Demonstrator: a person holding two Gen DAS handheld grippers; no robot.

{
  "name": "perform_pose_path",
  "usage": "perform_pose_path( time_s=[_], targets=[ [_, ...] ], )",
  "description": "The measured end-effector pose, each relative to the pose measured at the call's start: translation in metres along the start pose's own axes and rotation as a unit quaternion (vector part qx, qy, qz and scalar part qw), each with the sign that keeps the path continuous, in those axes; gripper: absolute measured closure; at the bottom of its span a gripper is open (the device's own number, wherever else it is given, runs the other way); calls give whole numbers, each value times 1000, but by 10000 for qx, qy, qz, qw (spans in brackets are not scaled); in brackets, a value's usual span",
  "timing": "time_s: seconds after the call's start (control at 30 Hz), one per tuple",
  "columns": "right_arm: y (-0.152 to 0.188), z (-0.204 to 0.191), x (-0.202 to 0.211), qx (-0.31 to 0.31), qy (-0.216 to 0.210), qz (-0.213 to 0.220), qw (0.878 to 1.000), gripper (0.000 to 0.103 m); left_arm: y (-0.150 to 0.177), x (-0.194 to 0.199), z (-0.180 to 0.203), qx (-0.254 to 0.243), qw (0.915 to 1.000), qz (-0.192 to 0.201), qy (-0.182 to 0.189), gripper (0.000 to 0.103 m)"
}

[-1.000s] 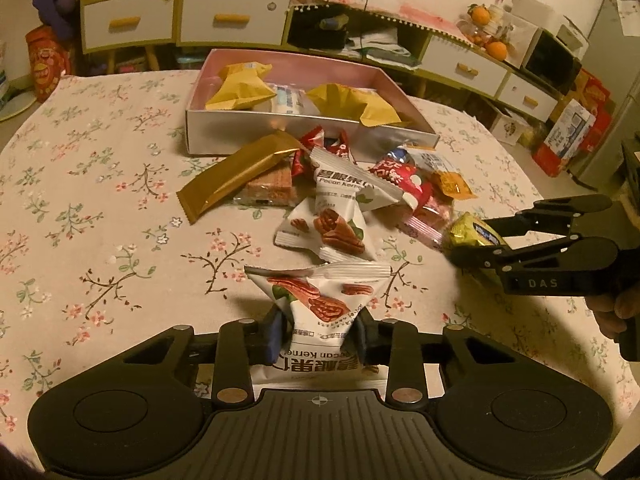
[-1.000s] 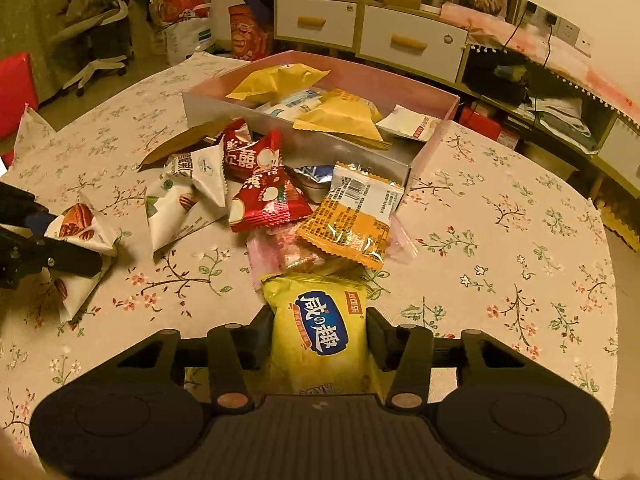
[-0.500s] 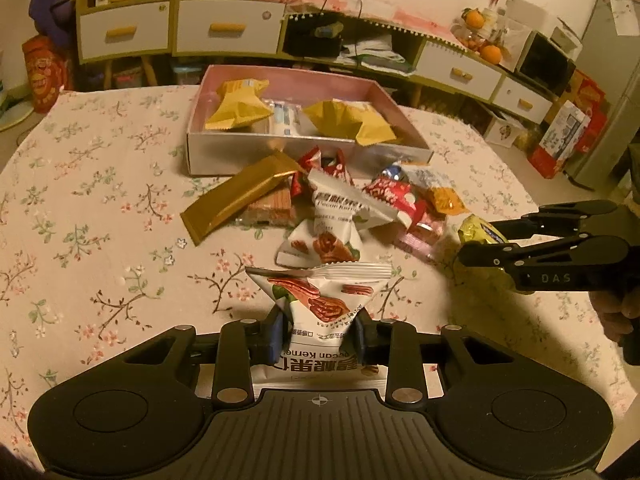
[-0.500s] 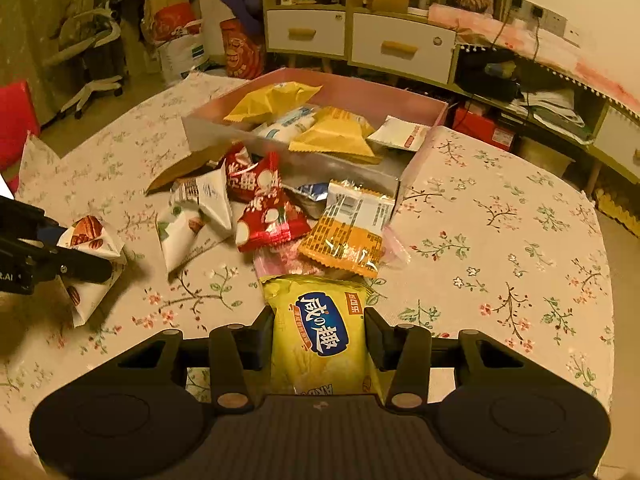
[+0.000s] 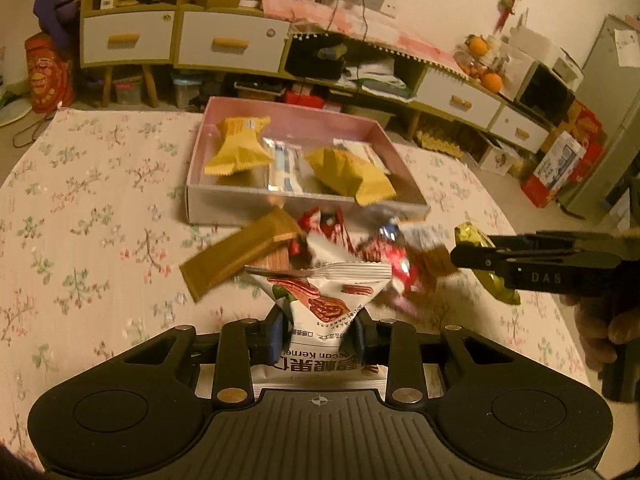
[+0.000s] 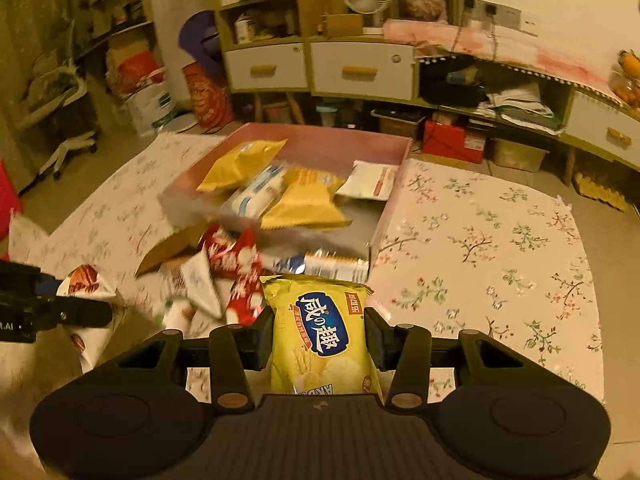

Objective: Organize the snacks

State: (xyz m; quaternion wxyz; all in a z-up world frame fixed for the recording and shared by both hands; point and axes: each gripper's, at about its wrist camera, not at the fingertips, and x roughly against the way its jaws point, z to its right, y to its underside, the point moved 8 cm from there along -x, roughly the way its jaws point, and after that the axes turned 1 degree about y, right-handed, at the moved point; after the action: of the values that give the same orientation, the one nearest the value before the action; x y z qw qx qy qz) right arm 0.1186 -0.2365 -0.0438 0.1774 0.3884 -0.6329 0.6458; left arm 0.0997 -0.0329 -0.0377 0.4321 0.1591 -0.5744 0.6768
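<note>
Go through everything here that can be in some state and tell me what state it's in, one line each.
Left gripper: shut on the pecan packet, held off the table.
Right gripper: shut on the yellow chip bag, held off the table.
Pink box: open, partly filled with packets.
Gold bar: lying flat in front of the box.
Cabinet drawers: closed.

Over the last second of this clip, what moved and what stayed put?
Both grippers rose, lifting their packets off the table: the left gripper with the pecan packet, the right gripper with the yellow chip bag. Grips, box and pile unchanged.
</note>
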Motion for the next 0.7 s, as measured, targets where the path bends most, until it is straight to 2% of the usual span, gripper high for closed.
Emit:
perform_pose_path(
  time_s=[0.3, 0.53, 0.7],
  targets=[
    [-34, 10, -16, -651, 32, 196, 9977, 93, -53, -27, -5, 357, 9993, 107, 93, 73],
    [-56, 20, -39, -1103, -43, 288, 9935, 93, -97, -65, -5, 591, 9980, 169, 165, 73],
    [-70, 26, -58, -1286, -60, 340, 9911, 93, -116, -94, -8, 747, 9970, 112, 153, 73]
  ],
)
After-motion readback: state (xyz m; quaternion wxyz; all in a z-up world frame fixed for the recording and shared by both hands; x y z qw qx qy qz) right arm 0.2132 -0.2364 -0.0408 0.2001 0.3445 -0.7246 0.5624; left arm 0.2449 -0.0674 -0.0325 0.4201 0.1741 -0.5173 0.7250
